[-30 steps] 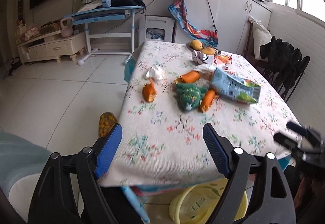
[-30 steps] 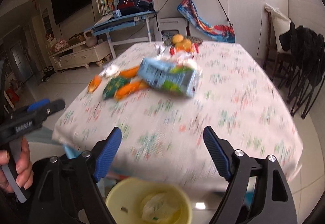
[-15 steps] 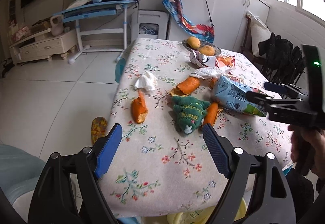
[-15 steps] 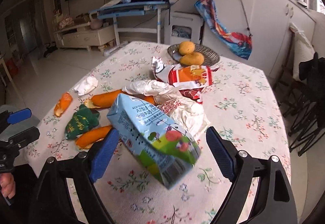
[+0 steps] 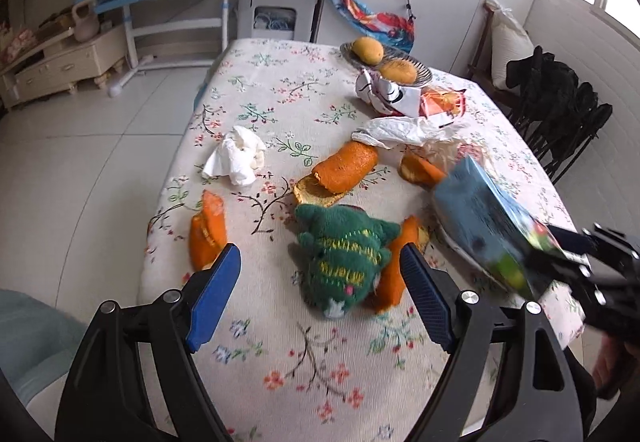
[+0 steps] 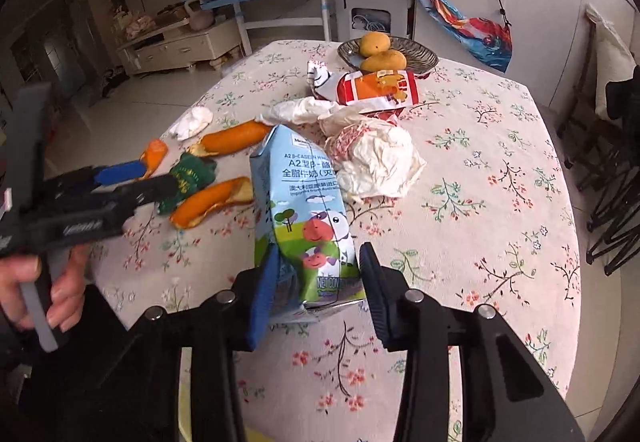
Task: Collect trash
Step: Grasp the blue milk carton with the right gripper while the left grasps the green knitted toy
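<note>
- Milk carton (image 6: 308,217), blue and green with a cartoon cow, lies flattened on the worktop (image 6: 500,201) near its front edge; the right gripper (image 6: 316,290) has its fingers (image 6: 262,294) closed in on the carton's bottom end, pads at or very near both faces. Contact on the right-hand pad is hard to confirm.
- Left gripper (image 5: 316,298) hangs above the worktop with fingers wide apart, nothing between them; the green knitted toy (image 5: 344,262) sits just beyond its tips.
- Risk, judged: the grip is at the very end of a long crushed carton. Lifted from there it may droop, pivot or slip free, and its far end touches the crumpled white wrapper (image 6: 376,165), which could be dragged along.
- Risk, judged: the two grippers are close together. The left one could bump the carton or the right hand's tool if both move at once.
- Risk, judged: the toy lies against an orange peel (image 5: 396,270); a grab for the peel could take the toy, which looks like no trash.
- Count: one carton; four orange peel pieces visible; one white tissue wad (image 5: 236,157); one long white plastic scrap (image 6: 300,109); one red-and-orange snack bag (image 6: 376,89), with another printed wrapper (image 6: 320,77) beside it; one toy.
- One fruit dish (image 6: 420,57) holds two mangoes (image 6: 382,51), touching.
</note>
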A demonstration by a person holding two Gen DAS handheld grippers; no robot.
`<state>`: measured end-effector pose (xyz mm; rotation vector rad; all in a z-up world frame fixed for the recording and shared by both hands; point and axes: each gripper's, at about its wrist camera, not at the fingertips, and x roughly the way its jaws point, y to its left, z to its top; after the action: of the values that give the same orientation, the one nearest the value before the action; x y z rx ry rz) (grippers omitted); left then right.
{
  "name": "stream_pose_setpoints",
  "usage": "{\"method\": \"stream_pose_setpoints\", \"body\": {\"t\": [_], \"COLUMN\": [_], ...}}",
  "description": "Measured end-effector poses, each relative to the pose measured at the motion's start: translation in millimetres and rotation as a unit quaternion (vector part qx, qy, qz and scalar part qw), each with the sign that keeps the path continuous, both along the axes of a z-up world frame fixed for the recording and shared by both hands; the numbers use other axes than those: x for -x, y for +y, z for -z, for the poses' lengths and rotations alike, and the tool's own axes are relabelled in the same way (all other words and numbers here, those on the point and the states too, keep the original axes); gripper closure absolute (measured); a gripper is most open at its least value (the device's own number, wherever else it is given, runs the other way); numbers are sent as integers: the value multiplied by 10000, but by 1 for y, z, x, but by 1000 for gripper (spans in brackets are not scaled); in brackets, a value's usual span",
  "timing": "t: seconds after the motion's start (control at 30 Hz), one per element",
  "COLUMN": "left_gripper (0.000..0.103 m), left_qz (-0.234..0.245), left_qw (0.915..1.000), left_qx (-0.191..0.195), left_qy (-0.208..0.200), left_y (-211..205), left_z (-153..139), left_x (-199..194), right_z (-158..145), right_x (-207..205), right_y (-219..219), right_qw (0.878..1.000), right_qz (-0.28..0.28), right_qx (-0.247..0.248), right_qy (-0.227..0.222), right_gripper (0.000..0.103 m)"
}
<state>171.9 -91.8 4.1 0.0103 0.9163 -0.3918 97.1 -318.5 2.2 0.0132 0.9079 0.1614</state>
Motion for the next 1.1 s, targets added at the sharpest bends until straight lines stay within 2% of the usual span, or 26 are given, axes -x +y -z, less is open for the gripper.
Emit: {"method": "stream_pose_setpoints", "body": {"t": [0.03,0.07,0.1,0.27,0.33,0.37,0.4,0.5,0.6,0.73,0.93,1.1], "left_gripper": [25,25,25,32,40,48,60,71,77,77,78,78], "left_qz": [-13,-20,-29,-131,-102,-77,-34,125,107,22,-77,-139], "left_qw": [10000,9999,9998,9992,9993,9992,9992,9992,9993,9991,9987,9971], "left_qx": [-35,-63,-74,-3,23,44,72,68,185,394,504,643], "left_qy": [40,121,186,366,370,378,398,380,306,136,-91,-388], "left_y": [-2,-6,-8,-12,-12,-12,-12,-16,-12,1,16,25], "left_z": [2,5,7,14,14,13,13,13,10,2,-11,-31], "left_x": [-3,-8,-11,-20,-21,-21,-21,-16,-11,2,27,61], "right_z": [0,-1,-1,11,22,28,31,33,30,26,22,15], "right_x": [-2,-6,-10,-42,-50,-53,-52,-42,-26,-1,36,57], "right_y": [0,-1,-3,3,8,9,9,7,-3,-17,-19,-10], "right_qw": [10000,9999,9998,9997,9991,9986,9980,9978,9971,9938,9859,9820], "right_qz": [26,93,128,-16,-119,-169,-197,-106,108,409,680,759], "right_qx": [58,91,43,-159,-194,-247,-347,-457,-670,-1023,-1514,-1689], "right_qy": [-38,-83,-110,166,359,447,494,474,358,136,-193,-365], "right_gripper": [56,44,40,30,30,36,55,72,72,72,72,72]}}
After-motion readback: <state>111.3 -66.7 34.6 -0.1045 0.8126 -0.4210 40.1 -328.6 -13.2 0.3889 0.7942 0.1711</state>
